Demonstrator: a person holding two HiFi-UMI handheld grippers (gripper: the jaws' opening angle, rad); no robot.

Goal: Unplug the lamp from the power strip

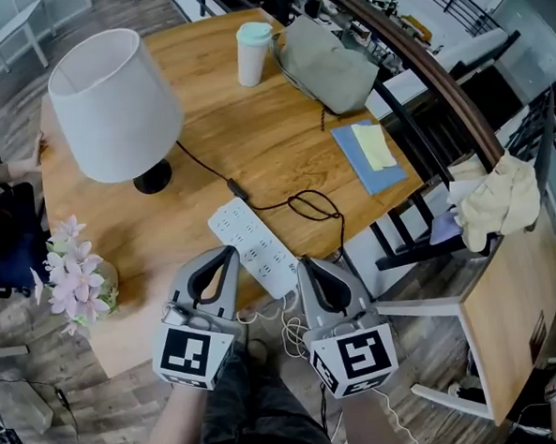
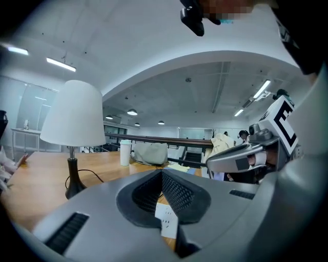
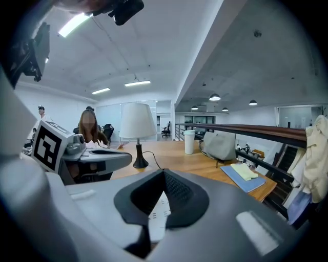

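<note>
**Left tool** (image 1: 227, 251): jaws together, nothing between them. It sits at 7 o'clock of the power strip (image 1: 253, 244).

**Right tool** (image 1: 309, 261): jaws together and empty. It sits at 5 o'clock of the strip, with its tip just beside the strip's near end.

**Power strip:** white, lying flat on the bench (image 1: 254, 133) near the front edge.

**Lamp** (image 1: 116, 104): stands upright at 10 o'clock of the strip.

**Cord** (image 1: 233, 187): black, runs from the lamp base past the strip's far end to a loop at 2 o'clock. Its plug end cannot be made out.

**Other items:** a cup (image 1: 253, 51) and a grey bag (image 1: 330, 68) stand at 12 o'clock, well apart from the strip.
</note>
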